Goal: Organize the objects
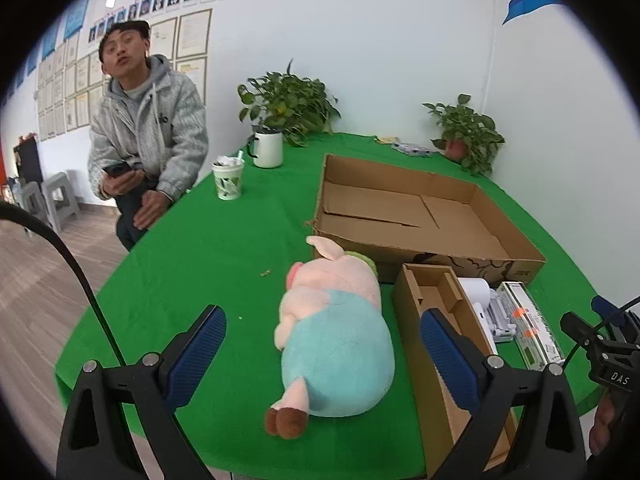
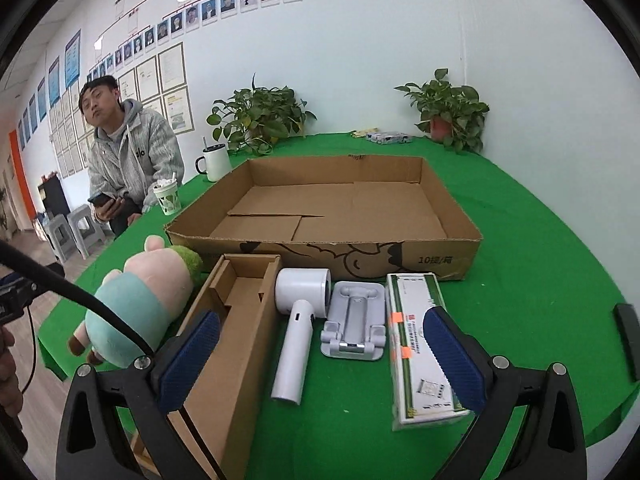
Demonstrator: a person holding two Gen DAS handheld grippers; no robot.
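A plush pig (image 1: 334, 332) (image 2: 140, 300) in a teal shirt lies on the green table. My left gripper (image 1: 324, 354) hovers open over its rear half, touching nothing. To the right lie a narrow open carton (image 1: 440, 336) (image 2: 236, 320), a white hair dryer (image 2: 298, 320), a grey folding stand (image 2: 354, 326) and a green-and-white box (image 2: 420, 344) (image 1: 528, 324). My right gripper (image 2: 320, 354) is open above the dryer and stand, holding nothing. Behind them stands a big shallow cardboard box (image 1: 420, 216) (image 2: 332, 208) with nothing inside.
A seated person (image 1: 144, 132) (image 2: 128, 160) with a phone is at the table's far left. A paper cup (image 1: 229, 180), a white mug (image 1: 267, 148), two potted plants (image 1: 288, 104) (image 2: 448, 112) and a small packet (image 2: 390, 136) line the back. A dark object (image 2: 628, 340) lies at the right edge.
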